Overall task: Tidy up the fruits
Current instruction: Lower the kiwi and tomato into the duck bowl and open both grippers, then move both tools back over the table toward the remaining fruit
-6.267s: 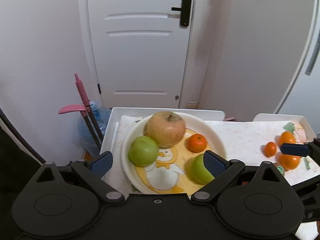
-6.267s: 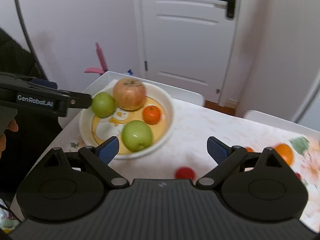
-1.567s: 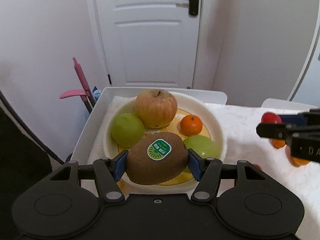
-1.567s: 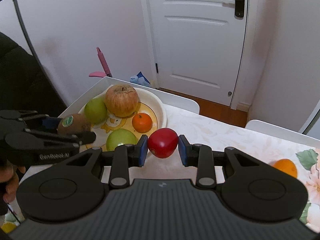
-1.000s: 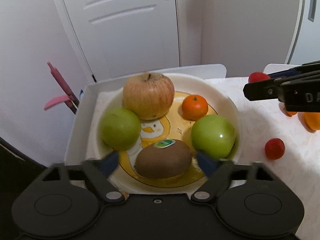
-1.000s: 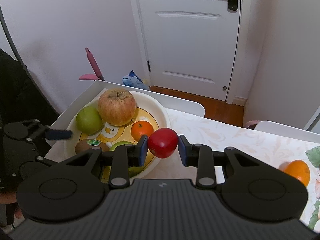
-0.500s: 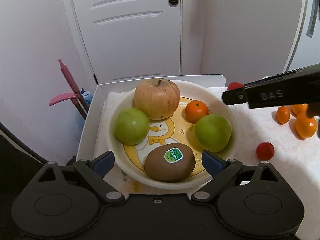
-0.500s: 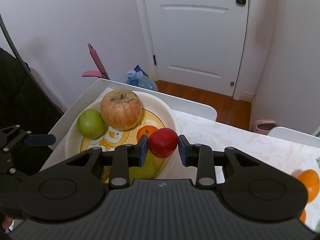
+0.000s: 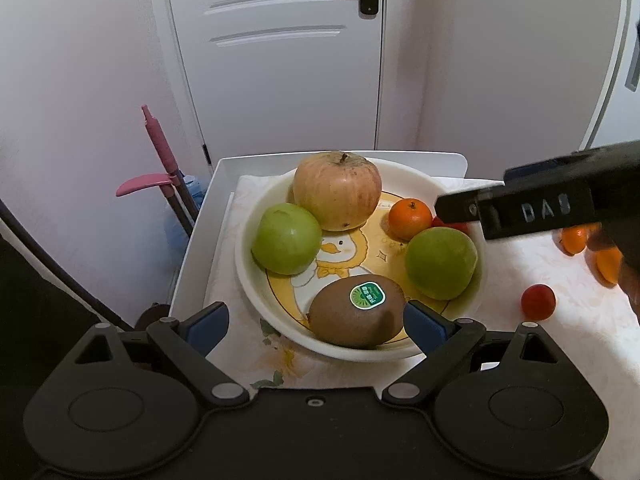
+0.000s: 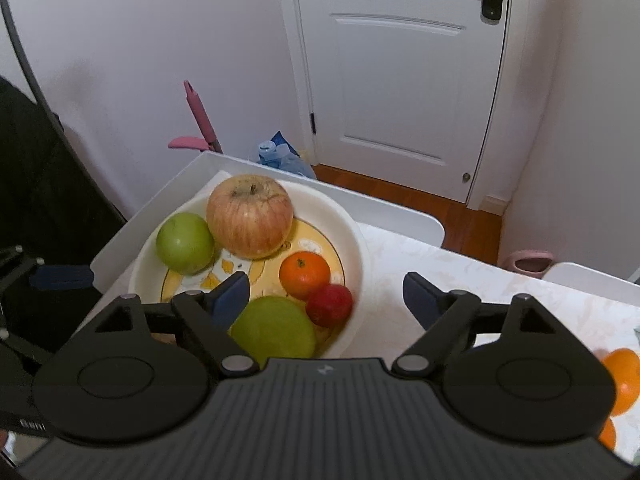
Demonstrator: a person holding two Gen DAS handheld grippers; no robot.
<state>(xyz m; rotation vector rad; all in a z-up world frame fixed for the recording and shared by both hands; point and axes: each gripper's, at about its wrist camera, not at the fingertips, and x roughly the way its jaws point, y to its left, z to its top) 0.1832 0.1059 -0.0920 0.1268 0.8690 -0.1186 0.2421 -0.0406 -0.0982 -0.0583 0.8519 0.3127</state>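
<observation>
Right gripper [image 10: 326,294] fingers just opened wide — empty.

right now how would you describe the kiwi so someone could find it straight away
Look at the white bowl with the duck picture at the table's left end. The kiwi lies at its near edge, in front of the two green apples. It is the only brown, fuzzy fruit, with a round green sticker on top.
</observation>
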